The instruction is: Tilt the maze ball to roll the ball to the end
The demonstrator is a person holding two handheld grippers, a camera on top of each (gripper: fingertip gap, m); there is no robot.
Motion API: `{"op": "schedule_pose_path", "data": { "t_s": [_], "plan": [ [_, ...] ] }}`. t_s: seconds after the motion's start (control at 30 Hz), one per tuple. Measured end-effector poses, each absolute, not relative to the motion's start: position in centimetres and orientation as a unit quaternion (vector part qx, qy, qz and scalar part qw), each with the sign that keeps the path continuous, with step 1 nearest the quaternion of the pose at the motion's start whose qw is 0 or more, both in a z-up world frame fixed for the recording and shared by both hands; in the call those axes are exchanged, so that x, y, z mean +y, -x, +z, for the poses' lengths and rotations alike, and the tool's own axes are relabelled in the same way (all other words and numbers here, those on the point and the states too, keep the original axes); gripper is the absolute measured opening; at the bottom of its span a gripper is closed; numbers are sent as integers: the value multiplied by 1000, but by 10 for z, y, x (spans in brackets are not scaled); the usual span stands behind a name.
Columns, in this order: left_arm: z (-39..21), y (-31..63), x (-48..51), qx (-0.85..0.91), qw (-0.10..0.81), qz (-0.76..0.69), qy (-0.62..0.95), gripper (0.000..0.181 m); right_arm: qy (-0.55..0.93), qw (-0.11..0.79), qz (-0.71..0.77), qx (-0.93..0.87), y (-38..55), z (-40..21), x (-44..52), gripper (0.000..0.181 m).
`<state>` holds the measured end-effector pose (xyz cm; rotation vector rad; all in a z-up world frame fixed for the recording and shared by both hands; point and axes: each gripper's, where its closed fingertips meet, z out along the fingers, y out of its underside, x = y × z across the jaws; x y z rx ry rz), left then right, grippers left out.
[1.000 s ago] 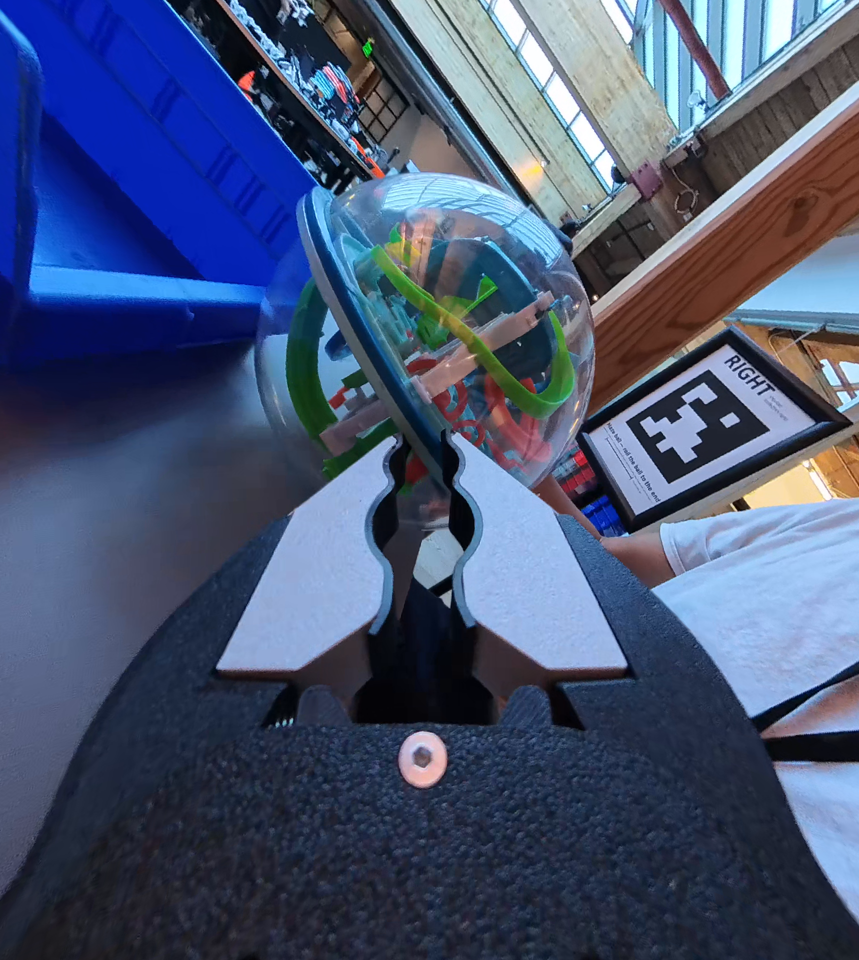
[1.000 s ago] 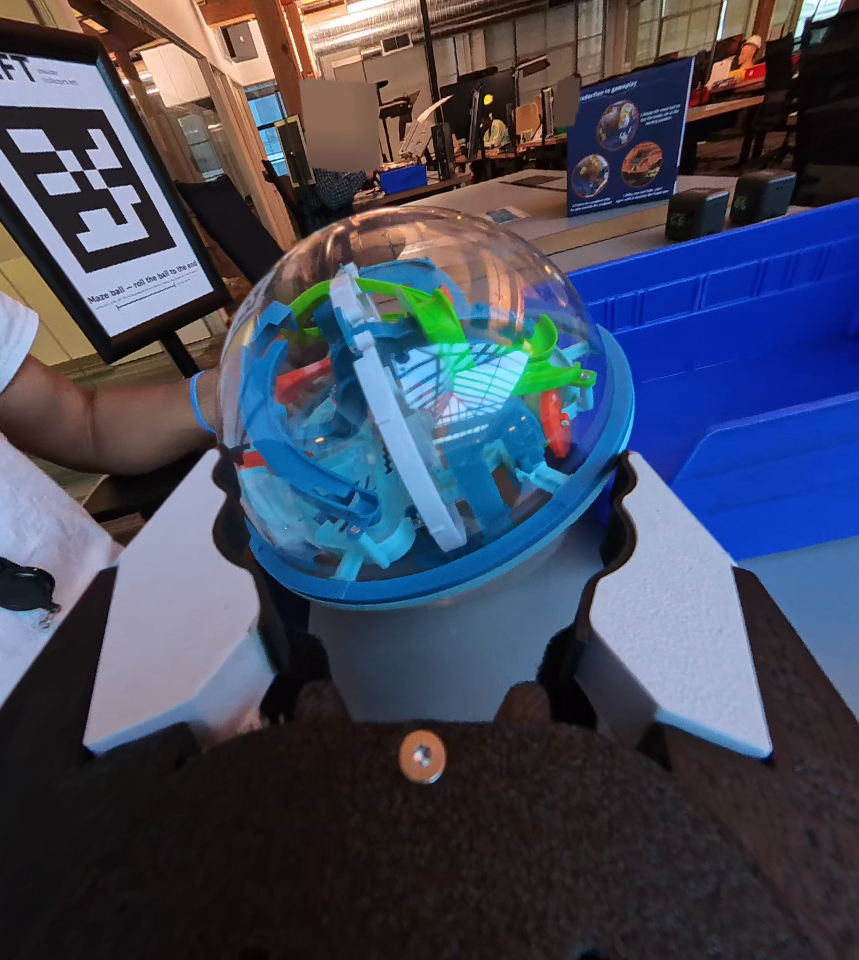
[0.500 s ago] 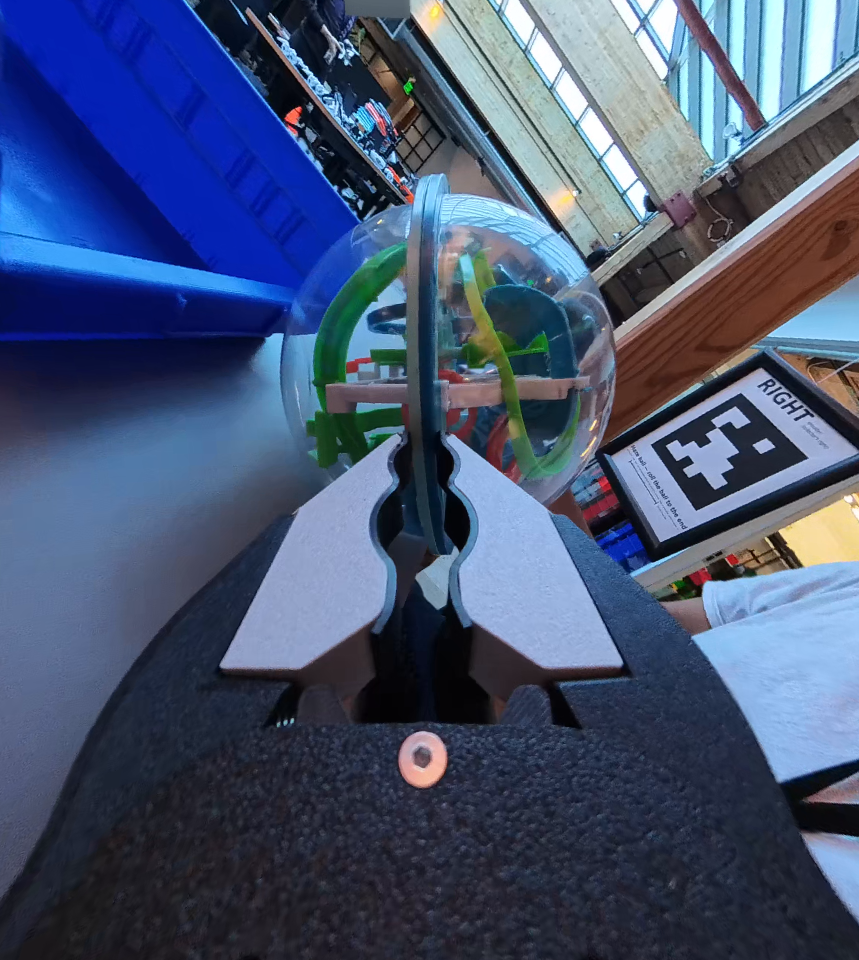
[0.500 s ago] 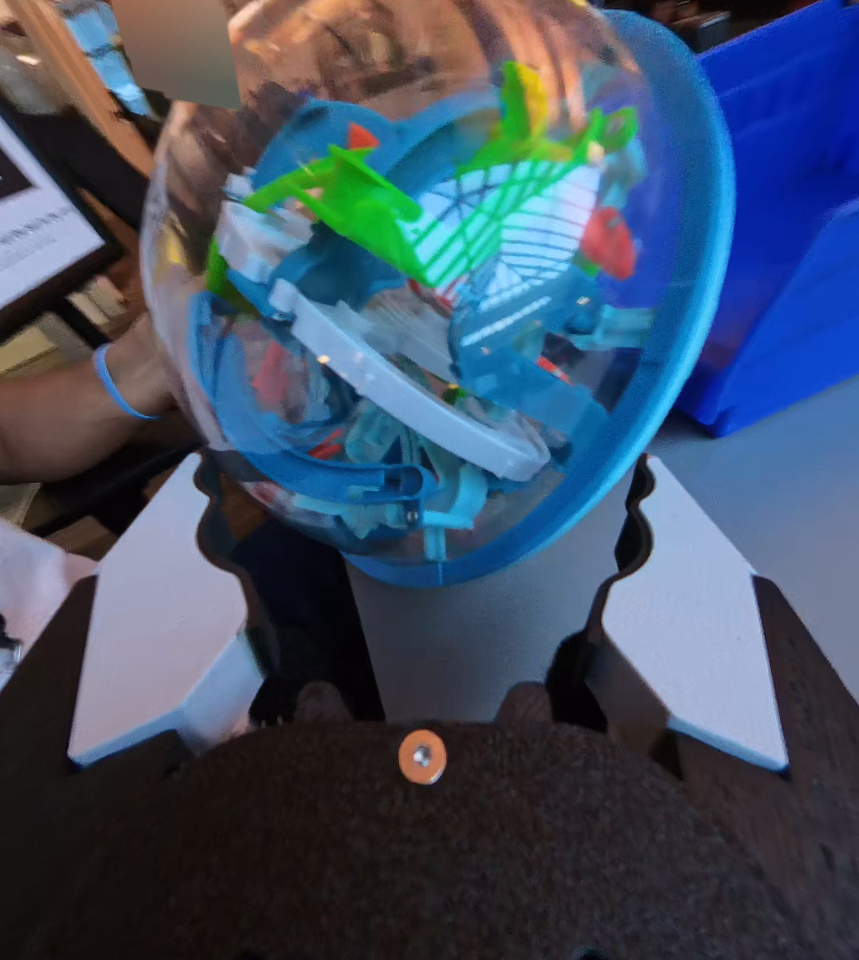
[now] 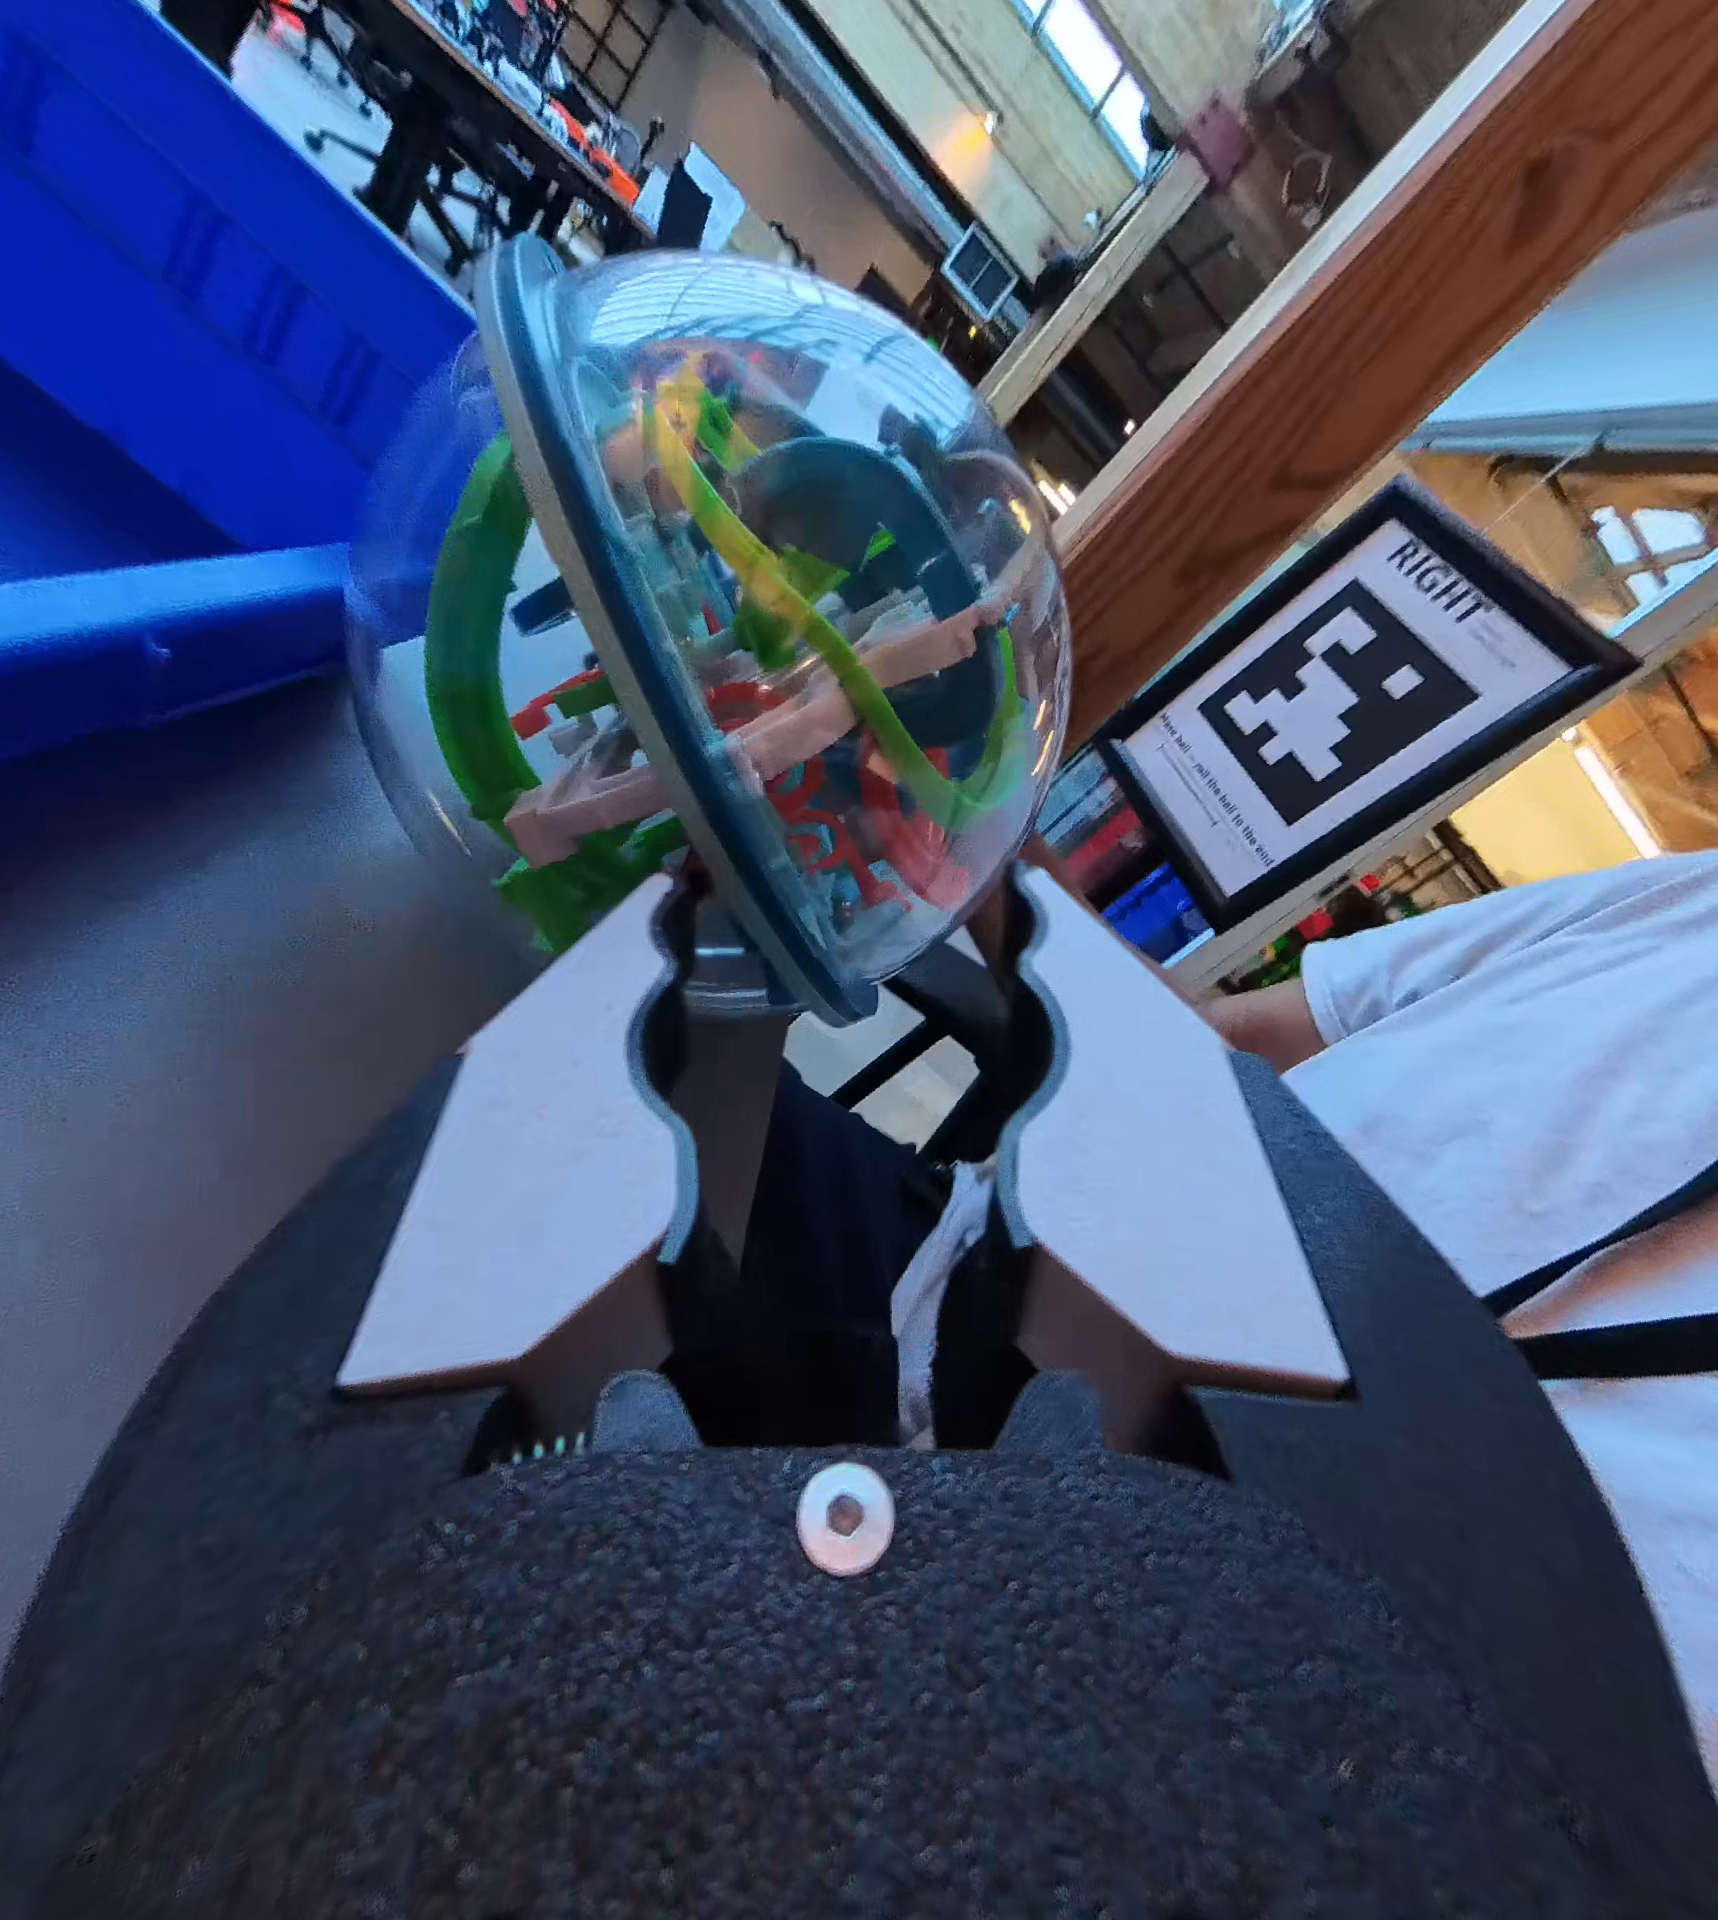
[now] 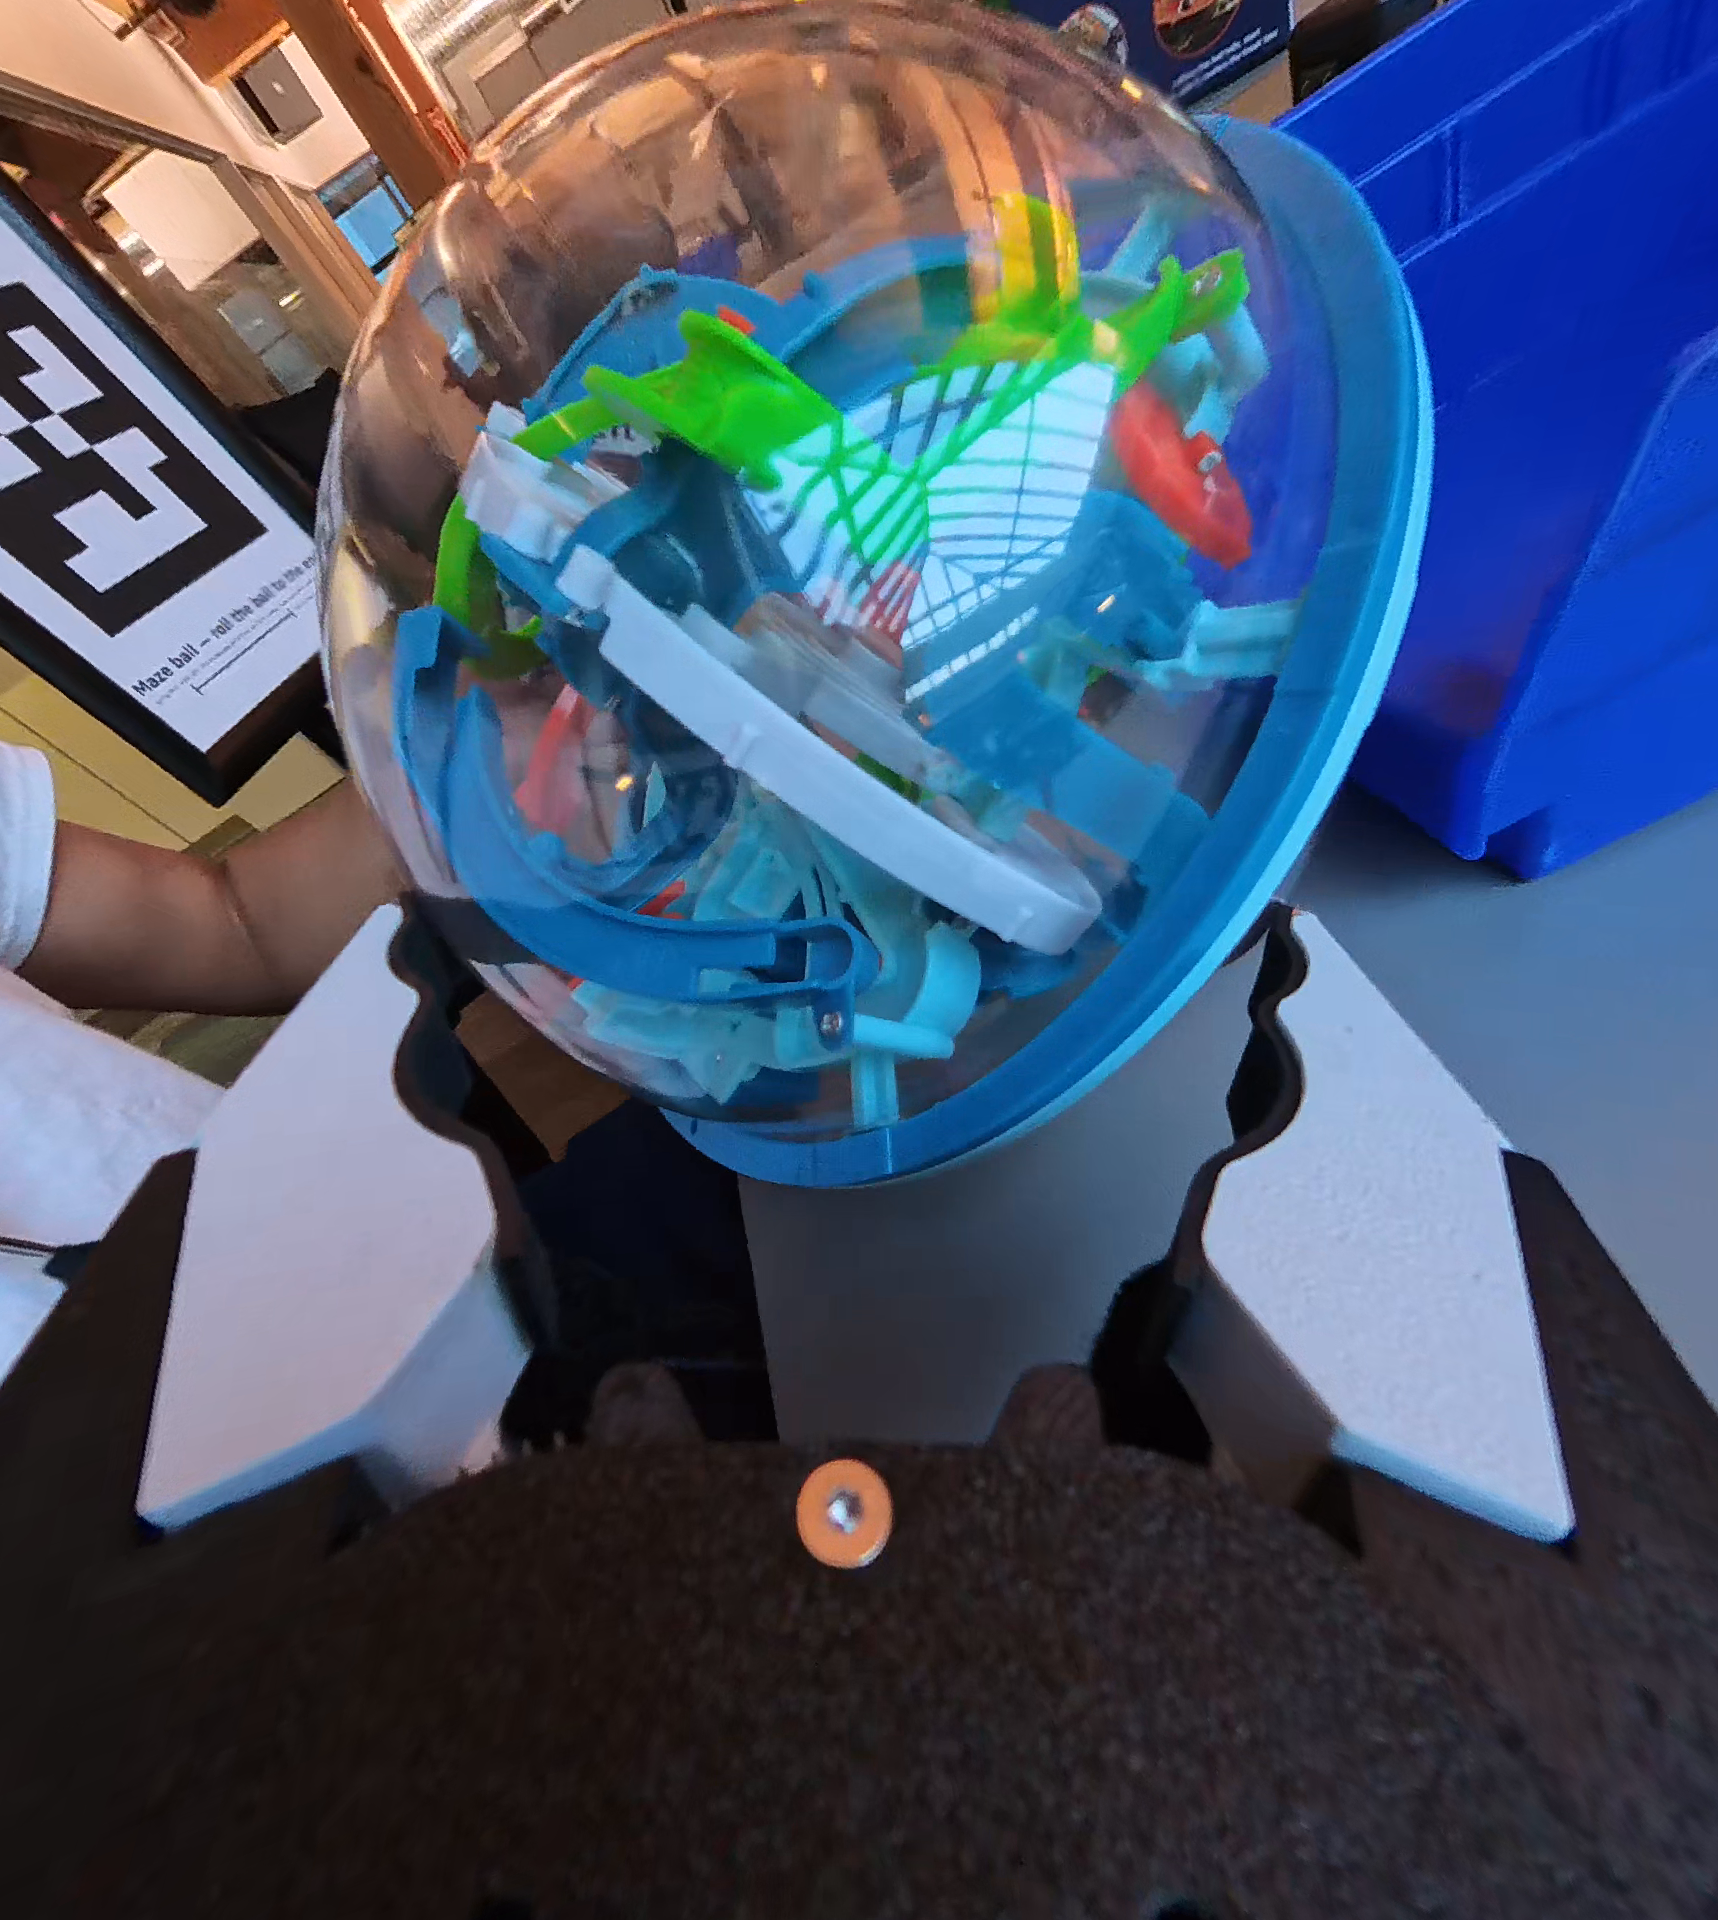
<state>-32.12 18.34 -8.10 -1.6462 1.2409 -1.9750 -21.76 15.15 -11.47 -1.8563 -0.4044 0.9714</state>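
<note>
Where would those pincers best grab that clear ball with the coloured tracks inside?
Probably by the thin blue rim circling the clear plastic maze ball, coming edge-on from below so the fingers close on its two faces. The smooth round dome gives flat fingers no hold.

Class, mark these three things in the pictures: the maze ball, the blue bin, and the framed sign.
maze ball (image 6: 865, 582), right wrist view, on its clear dome.
blue bin (image 6: 1603, 436), right wrist view, on its side wall.
framed sign (image 5: 1354, 696), left wrist view, on the black-and-white pattern.
</note>
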Motion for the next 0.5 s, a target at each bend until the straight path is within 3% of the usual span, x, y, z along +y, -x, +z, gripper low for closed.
{"op": "schedule_pose_path", "data": {
  "t_s": [0.1,0.17,0.3,0.5],
  "plan": [
    [-92,310,192,431,136,-655,605,109,763,474,400,-179,219,-113,153,148],
    [-102,303,195,428,122,-640,626,126,764,467,405,-184,221,-111,155,148],
    [-110,296,178,422,29,-655,626,131,760,461,419,-183,227,-106,159,147],
    [-108,299,174,410,2,-664,625,130,774,432,424,-184,229,-99,161,147]
  ]
}}
